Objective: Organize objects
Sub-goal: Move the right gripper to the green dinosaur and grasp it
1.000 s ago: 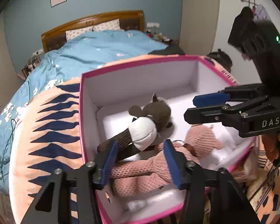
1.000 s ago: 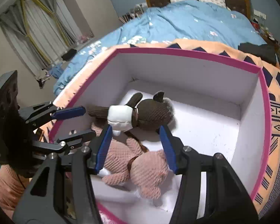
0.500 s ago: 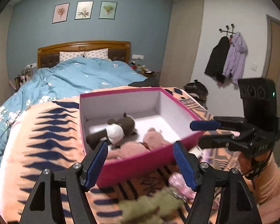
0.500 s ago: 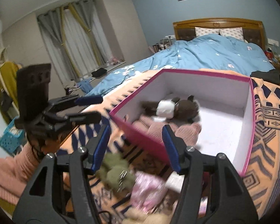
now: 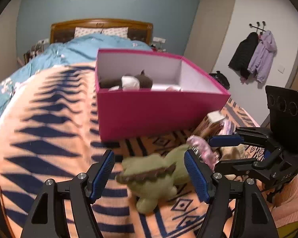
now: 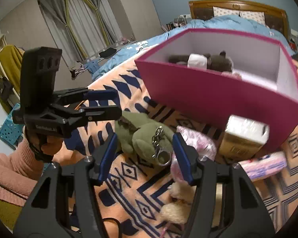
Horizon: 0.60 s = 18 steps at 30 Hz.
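A pink box [image 5: 155, 111] stands on the patterned blanket and holds a brown plush [image 5: 135, 80] and a pink plush, mostly hidden behind the front wall. A green plush dinosaur [image 5: 155, 174] with a metal keychain [image 6: 161, 148] lies in front of the box. My left gripper [image 5: 150, 173] is open, low over the dinosaur, fingers either side of it. My right gripper [image 6: 145, 155] is open, also around the dinosaur from the other side. It appears in the left wrist view [image 5: 226, 150], and the left gripper in the right wrist view [image 6: 107, 105].
A pink patterned pouch [image 6: 196, 140], a brown carton [image 6: 244, 136], a pink packet [image 6: 264, 164] and a cream fluffy toy [image 6: 178, 204] lie by the box's front. Beyond is a bed with a blue duvet [image 5: 73, 49]. Coats [image 5: 254, 53] hang on the wall.
Both grippers have pulled back out of the box and dropped down to the blanket in front of it, now flanking the green dinosaur. The plush toys stay in the box.
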Each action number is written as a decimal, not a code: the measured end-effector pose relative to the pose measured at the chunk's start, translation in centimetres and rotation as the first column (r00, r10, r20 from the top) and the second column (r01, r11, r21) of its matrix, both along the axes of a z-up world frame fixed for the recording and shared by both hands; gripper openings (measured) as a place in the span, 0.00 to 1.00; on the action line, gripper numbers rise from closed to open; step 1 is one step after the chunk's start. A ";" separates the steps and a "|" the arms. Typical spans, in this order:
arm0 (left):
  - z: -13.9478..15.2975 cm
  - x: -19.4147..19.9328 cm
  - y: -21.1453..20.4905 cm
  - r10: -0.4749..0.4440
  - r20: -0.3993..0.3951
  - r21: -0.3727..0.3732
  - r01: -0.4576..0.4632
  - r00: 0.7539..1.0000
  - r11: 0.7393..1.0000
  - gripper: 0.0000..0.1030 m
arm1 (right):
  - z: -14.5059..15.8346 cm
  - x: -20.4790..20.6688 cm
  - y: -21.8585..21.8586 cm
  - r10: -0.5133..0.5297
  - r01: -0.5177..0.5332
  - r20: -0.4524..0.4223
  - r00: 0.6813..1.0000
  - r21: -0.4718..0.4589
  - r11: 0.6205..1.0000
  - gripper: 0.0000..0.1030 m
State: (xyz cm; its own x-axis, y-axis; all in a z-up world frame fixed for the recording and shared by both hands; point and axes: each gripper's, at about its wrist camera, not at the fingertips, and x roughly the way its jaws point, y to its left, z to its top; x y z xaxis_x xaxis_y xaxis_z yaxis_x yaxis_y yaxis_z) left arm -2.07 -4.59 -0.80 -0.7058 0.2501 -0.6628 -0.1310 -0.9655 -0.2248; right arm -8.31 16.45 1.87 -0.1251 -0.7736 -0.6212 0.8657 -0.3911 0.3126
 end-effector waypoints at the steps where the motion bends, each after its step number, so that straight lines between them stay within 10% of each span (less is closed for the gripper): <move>1: -0.4 0.1 -0.2 0.006 0.011 0.005 -0.006 1.000 1.000 0.72 | -0.3 0.1 -0.1 0.000 0.000 0.006 1.000 0.004 1.000 0.58; 18: -3.5 0.1 -0.5 -0.006 0.096 0.046 0.001 0.995 0.999 0.64 | -2.8 -1.1 -1.9 -0.080 0.077 0.042 0.996 0.084 0.994 0.58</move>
State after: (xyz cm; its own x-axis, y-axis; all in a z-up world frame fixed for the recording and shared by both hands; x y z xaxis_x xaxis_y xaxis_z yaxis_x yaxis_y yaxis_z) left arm -1.95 -5.05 -4.34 -0.6388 0.2843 -0.7150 -0.1103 -0.9535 -0.2806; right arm -9.43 14.59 -0.89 -0.1535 -0.7085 -0.6888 0.8168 -0.4833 0.3151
